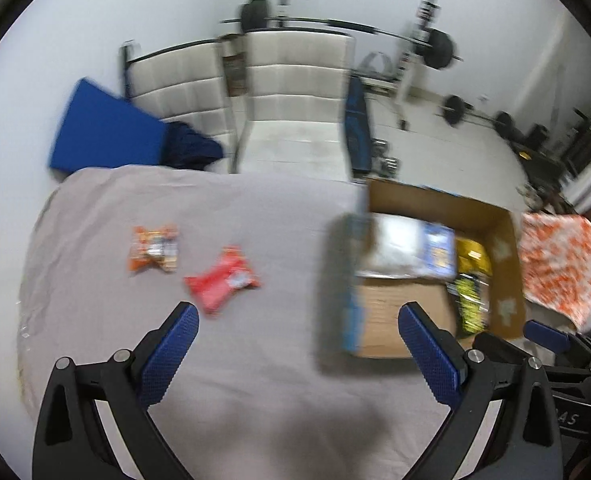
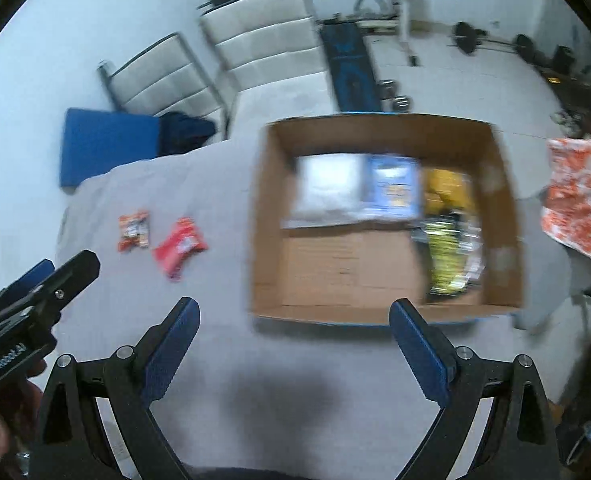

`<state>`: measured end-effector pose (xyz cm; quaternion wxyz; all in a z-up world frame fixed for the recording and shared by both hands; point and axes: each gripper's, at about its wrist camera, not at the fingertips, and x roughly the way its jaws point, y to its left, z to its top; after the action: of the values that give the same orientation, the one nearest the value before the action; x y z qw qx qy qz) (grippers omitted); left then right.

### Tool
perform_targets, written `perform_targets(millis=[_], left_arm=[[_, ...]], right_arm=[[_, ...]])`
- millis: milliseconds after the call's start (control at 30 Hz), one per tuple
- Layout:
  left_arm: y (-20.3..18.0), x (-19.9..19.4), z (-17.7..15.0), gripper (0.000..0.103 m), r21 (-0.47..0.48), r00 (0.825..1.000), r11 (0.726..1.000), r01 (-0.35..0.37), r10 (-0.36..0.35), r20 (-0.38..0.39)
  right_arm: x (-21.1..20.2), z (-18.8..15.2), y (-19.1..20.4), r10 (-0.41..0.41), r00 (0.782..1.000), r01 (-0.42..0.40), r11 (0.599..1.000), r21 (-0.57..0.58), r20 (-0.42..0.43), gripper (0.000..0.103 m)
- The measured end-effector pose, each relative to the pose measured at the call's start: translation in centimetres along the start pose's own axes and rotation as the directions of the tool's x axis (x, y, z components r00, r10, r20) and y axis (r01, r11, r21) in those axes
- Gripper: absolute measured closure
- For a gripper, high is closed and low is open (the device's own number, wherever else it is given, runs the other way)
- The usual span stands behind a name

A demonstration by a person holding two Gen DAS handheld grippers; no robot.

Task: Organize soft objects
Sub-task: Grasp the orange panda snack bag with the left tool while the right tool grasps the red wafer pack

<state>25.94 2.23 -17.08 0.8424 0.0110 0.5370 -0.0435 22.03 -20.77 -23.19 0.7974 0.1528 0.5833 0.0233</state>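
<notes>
While both tools, the left tool [image 1: 298, 316] and right tool [image 2: 291, 312], hang released and empty, the red packet [image 1: 222, 283] and orange packet [image 1: 153, 247] lie on the grey-covered table [image 1: 255, 360], left of the cardboard box [image 2: 375, 128].

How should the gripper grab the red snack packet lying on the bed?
Probably from above, with the left gripper, which is open and nearer. The red packet lies flat on the grey sheet, apart from the orange packet. Pinch across its narrow middle, not its crimped ends.
</notes>
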Motion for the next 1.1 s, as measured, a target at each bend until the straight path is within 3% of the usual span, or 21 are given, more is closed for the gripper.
perform_targets(millis=[167, 333, 667, 833, 900, 967, 1100], left_arm=[[8.1, 2.1, 1.3, 0.001, -0.079, 0.992, 0.989, -0.126, 0.125, -0.023], [14.7, 6.2, 2.0, 0.001, -0.126, 0.977, 0.972, -0.2, 0.188, -0.097], [23.3, 15.3, 2.4, 0.0, -0.237, 0.949, 0.945, -0.228, 0.161, -0.271], [25.3, 19.5, 2.5, 0.001, -0.256, 0.932, 0.942, -0.217, 0.122, -0.342], [25.5, 20.7, 2.7, 0.001, -0.258, 0.928, 0.944, -0.208, 0.106, -0.358], [25.7, 21.2, 2.9, 0.001, -0.261, 0.925, 0.945, -0.198, 0.092, -0.369], [25.7, 22.7, 3.6, 0.001, -0.266, 0.921, 0.951, -0.156, 0.043, -0.387]], right_arm=[[6.2, 2.8, 8.7, 0.07, 0.994, -0.074, 0.997, -0.035, -0.088, 0.005], [14.3, 4.4, 13.7, 0.098, 0.972, -0.09, 0.995, 0.048, -0.213, 0.005], [30.5, 5.0, 17.5, 0.074, 0.914, 0.031, 0.968, 0.251, -0.399, 0.012], [35.5, 4.5, 18.9, 0.075, 0.882, 0.064, 0.959, 0.276, -0.465, 0.024], [36.1, 4.5, 19.4, 0.067, 0.876, 0.067, 0.964, 0.259, -0.478, 0.036], [36.2, 4.8, 20.1, 0.04, 0.872, 0.068, 0.977, 0.201, -0.488, 0.041], [36.6, 5.4, 21.6, -0.106, 0.846, 0.104, 0.994, -0.034, -0.522, 0.047]])
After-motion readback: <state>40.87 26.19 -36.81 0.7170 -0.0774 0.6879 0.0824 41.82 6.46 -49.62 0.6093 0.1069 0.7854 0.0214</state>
